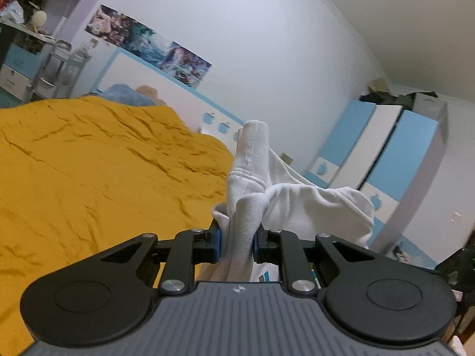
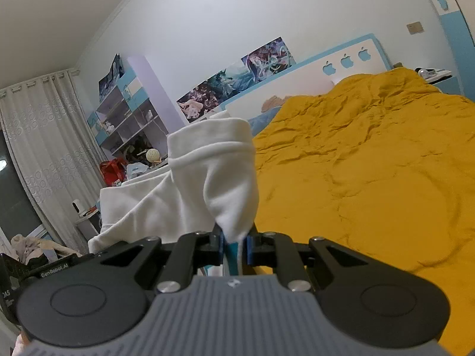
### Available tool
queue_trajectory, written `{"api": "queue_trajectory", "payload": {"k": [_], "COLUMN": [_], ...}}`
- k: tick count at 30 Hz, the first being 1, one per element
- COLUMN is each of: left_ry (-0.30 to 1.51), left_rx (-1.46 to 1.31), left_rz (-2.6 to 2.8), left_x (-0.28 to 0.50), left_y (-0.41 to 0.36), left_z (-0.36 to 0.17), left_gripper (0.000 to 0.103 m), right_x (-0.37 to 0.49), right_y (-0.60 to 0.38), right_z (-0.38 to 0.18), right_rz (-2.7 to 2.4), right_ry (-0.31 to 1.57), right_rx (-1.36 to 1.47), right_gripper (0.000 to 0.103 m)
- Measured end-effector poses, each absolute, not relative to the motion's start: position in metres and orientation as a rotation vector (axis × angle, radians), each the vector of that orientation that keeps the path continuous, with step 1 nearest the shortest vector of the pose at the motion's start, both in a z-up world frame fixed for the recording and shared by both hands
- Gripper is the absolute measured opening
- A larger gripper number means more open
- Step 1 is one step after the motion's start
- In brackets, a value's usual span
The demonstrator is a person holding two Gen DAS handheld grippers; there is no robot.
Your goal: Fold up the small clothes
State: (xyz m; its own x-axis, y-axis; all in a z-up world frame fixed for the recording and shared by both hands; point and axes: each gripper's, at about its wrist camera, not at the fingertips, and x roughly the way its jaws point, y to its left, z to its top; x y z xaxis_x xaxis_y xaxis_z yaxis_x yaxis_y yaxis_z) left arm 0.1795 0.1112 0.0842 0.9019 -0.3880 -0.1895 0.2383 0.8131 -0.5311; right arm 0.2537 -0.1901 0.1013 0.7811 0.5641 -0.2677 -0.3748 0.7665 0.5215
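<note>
Each gripper pinches the white garment (image 1: 249,207): the left gripper (image 1: 236,243) and right gripper (image 2: 234,244) clamp bunched sleeves, holding it above the yellow bedspread (image 2: 371,178), probably to spread it flat for folding.

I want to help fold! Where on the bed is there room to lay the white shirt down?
The yellow bedspread lies bare from the grippers to the headboard. The blue pillow sits there. Crowded: the desk and shelves.

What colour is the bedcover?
Mustard yellow, plain and creased. The bedcover shows best in the right wrist view.
</note>
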Motion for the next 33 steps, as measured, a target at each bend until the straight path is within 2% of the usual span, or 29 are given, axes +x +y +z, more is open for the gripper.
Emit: {"api": "queue_trajectory", "payload": {"k": [6,12,33], "left_ry": [0.356,0.459,0.885], "left_rx": [-0.509,-0.503,-0.515], "left_rz": [-0.372,-0.363,-0.239], "left_x": [0.153,0.158,0.295], "left_y": [0.098,0.097,0.126], "left_z": [0.082,0.054,-0.086], "left_gripper": [0.020,0.020,0.021], "right_x": [0.202,0.184,0.353], "right_y": [-0.224,-0.238,-0.185], "right_z": [0.111,0.092,-0.053], "right_rz": [0.534,0.520,0.371], "right_ry": [0.465,0.551,0.916], "right_rx": [0.489,0.487,0.441], "right_gripper": [0.008,0.008,0.008]}}
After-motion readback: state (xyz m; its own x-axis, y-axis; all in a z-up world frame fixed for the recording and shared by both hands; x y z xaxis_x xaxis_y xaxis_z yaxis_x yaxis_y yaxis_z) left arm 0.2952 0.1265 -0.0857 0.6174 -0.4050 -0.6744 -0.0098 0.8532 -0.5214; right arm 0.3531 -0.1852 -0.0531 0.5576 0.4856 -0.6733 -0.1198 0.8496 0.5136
